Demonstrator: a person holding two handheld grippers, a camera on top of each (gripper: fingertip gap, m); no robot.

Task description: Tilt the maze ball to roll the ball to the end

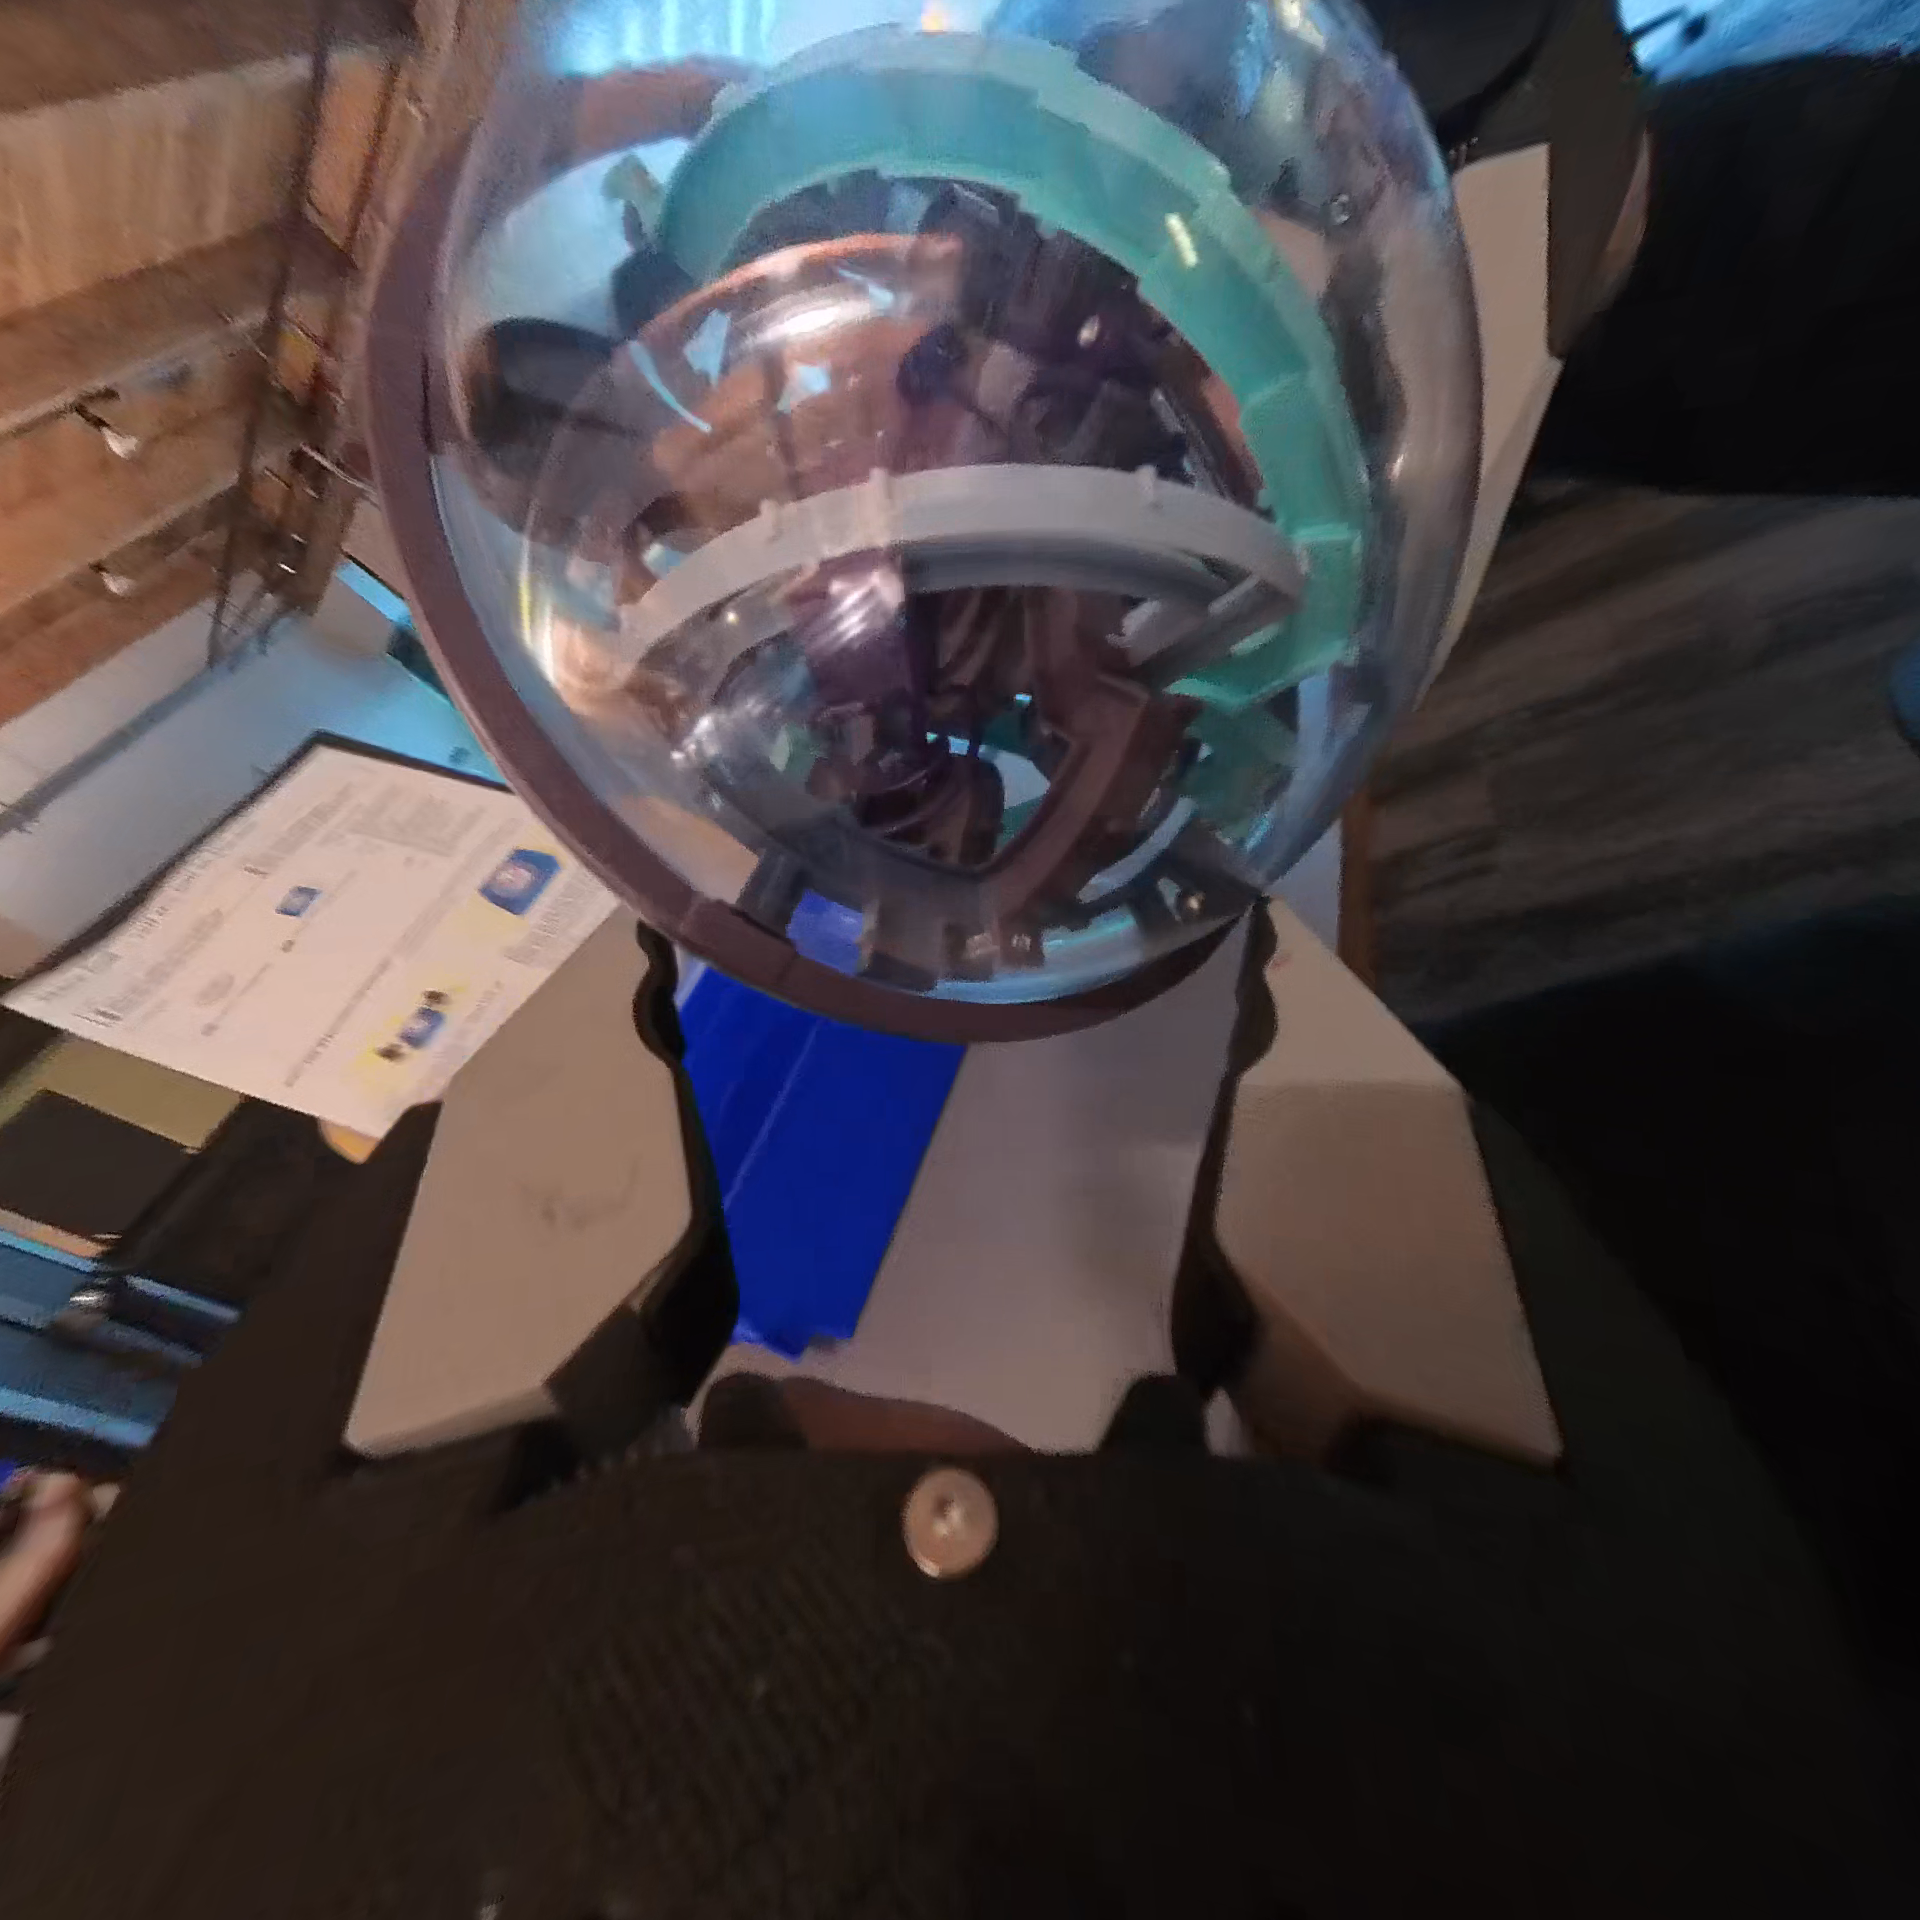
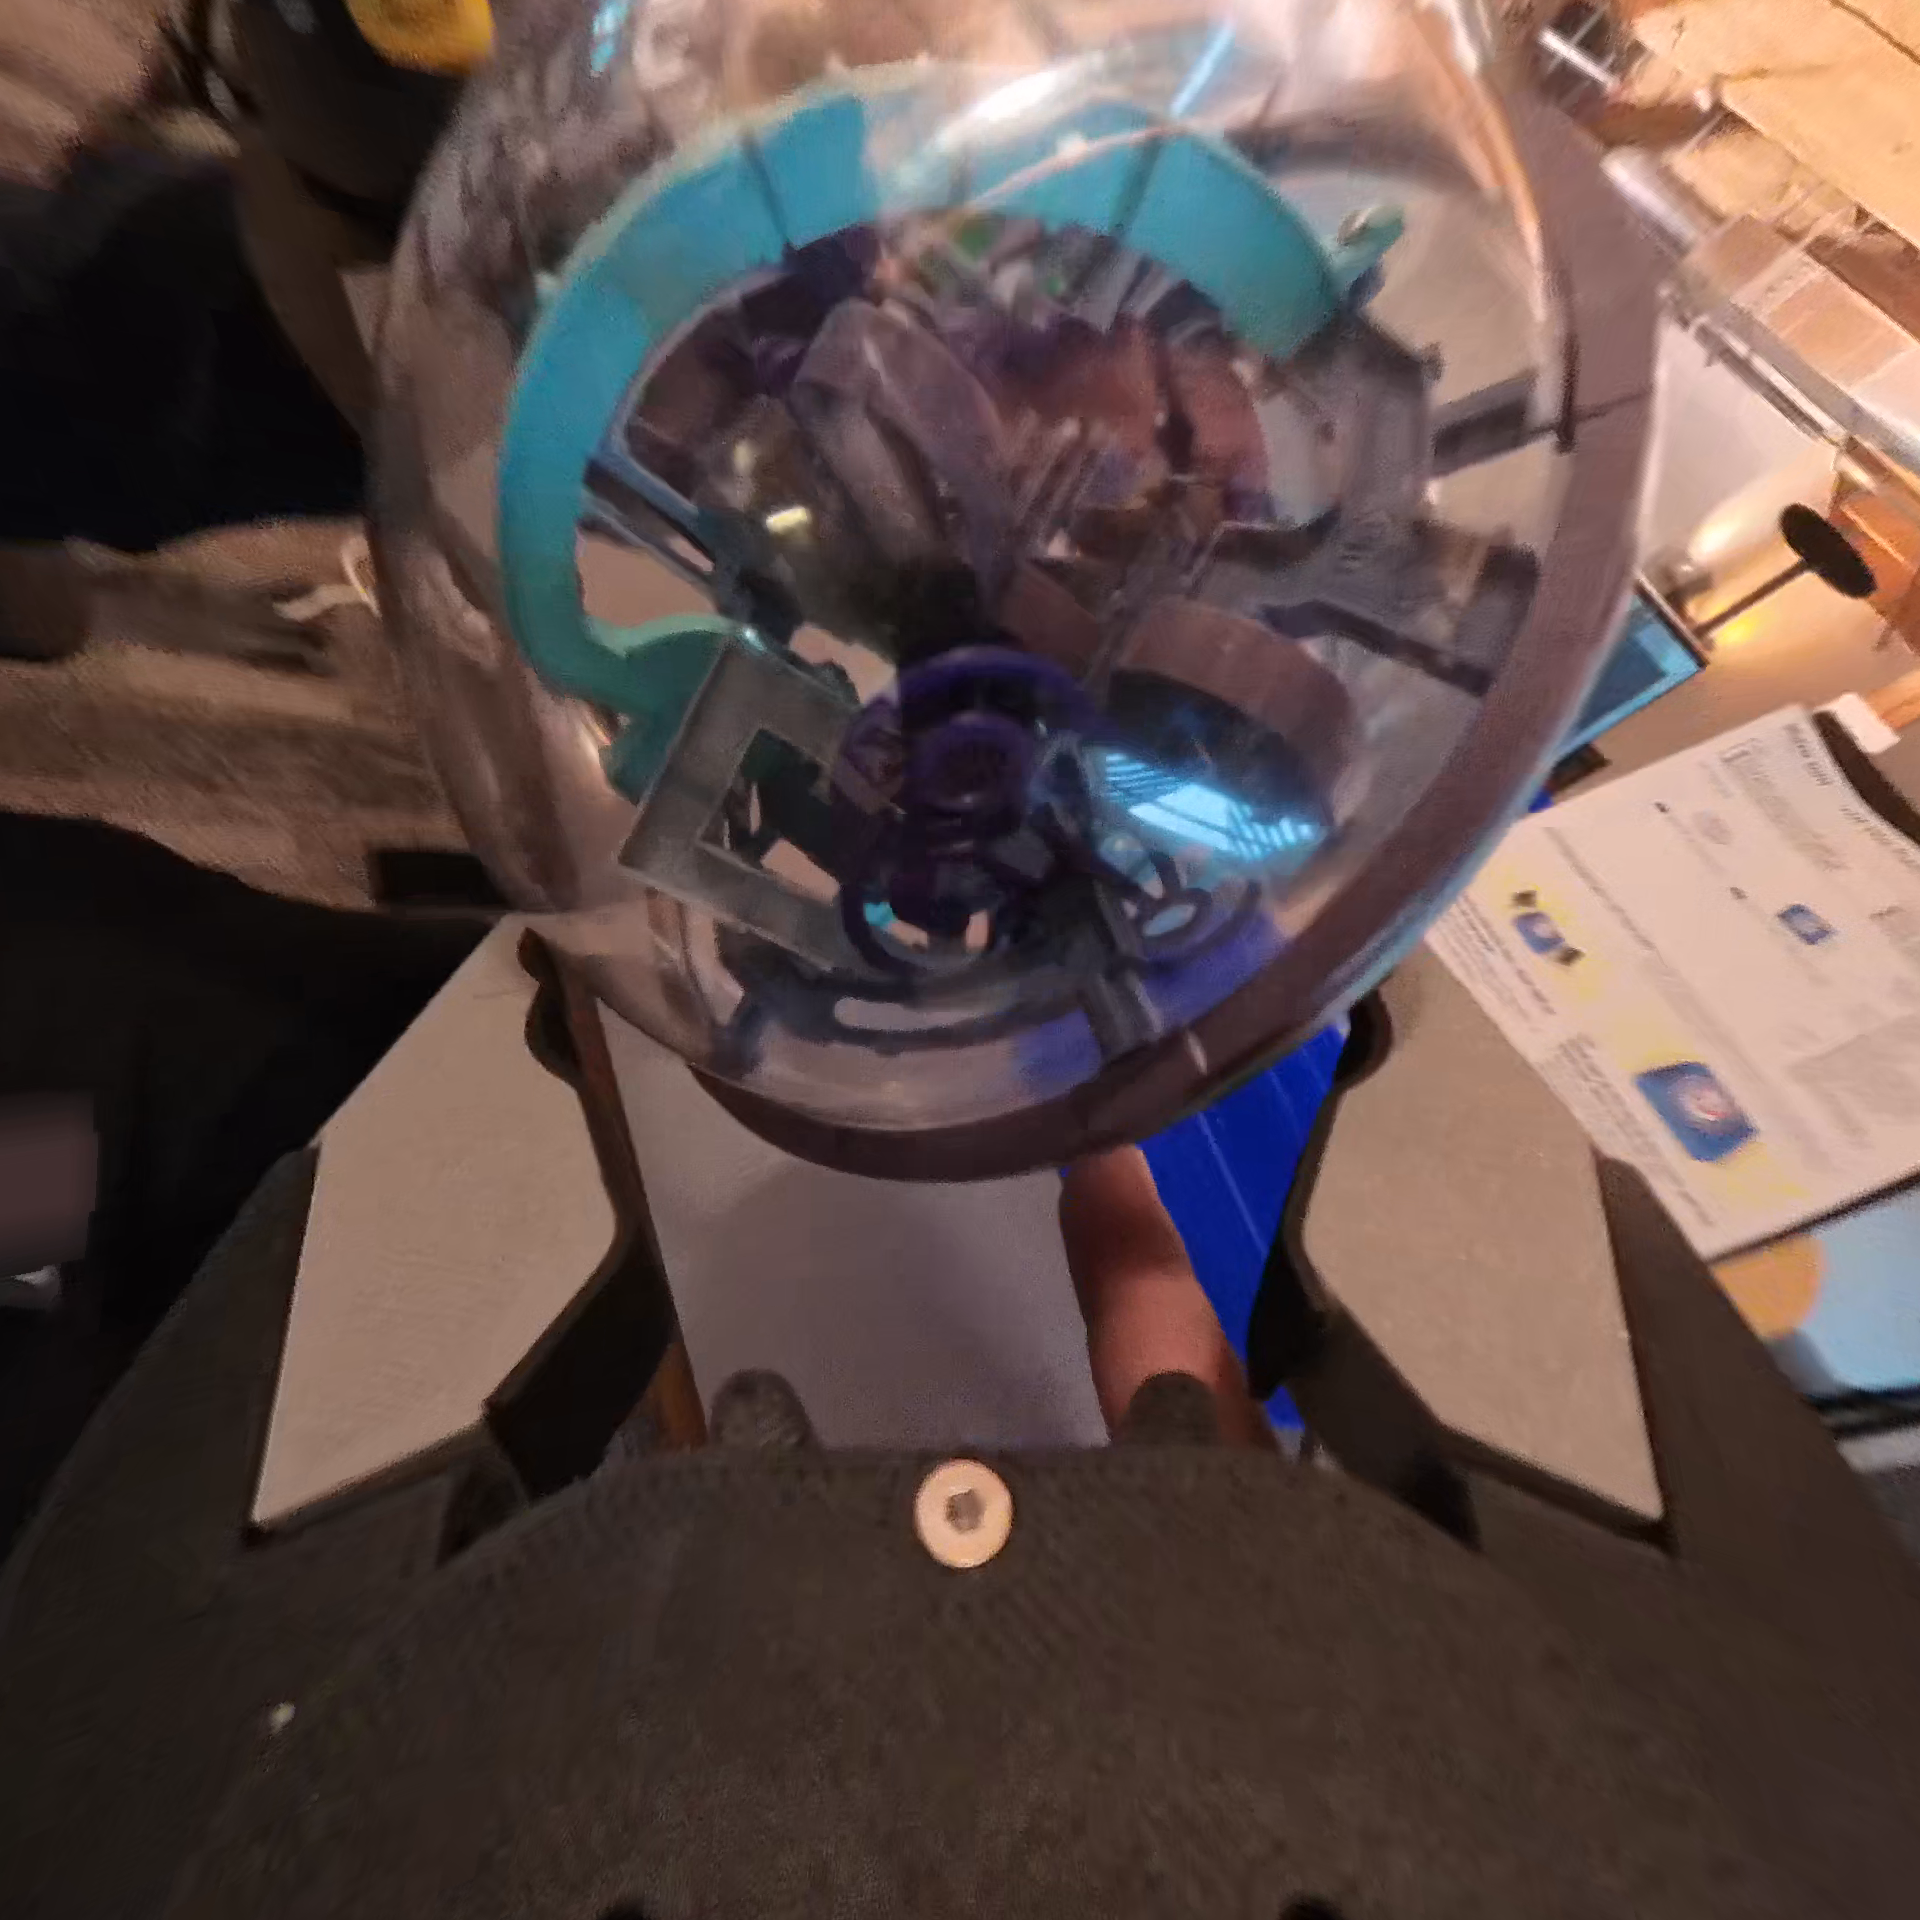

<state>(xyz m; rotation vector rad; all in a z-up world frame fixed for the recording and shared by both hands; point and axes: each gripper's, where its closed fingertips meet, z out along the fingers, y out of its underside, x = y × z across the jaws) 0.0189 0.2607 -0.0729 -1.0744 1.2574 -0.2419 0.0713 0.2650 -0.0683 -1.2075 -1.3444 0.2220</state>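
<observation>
The maze ball [image 1: 914,499] is a clear sphere with a dark rim band, teal and grey tracks and purple parts inside. It fills the upper middle of the left wrist view, and the upper middle of the right wrist view [image 2: 987,582], and is held up off the table. My left gripper [image 1: 956,925] has its two fingertips against the ball's near lower sides. My right gripper [image 2: 951,997] clasps the opposite side the same way. Both views are blurred. I cannot make out the small ball inside.
A printed sheet [image 1: 312,935] lies on the grey table [image 1: 540,1195], also in the right wrist view [image 2: 1714,935]. A blue object [image 1: 831,1174] lies under the ball. Wooden boards [image 1: 156,260] stand at the left. Dark carpet [image 1: 1662,727] is at the right. A person's finger [image 2: 1143,1278] shows.
</observation>
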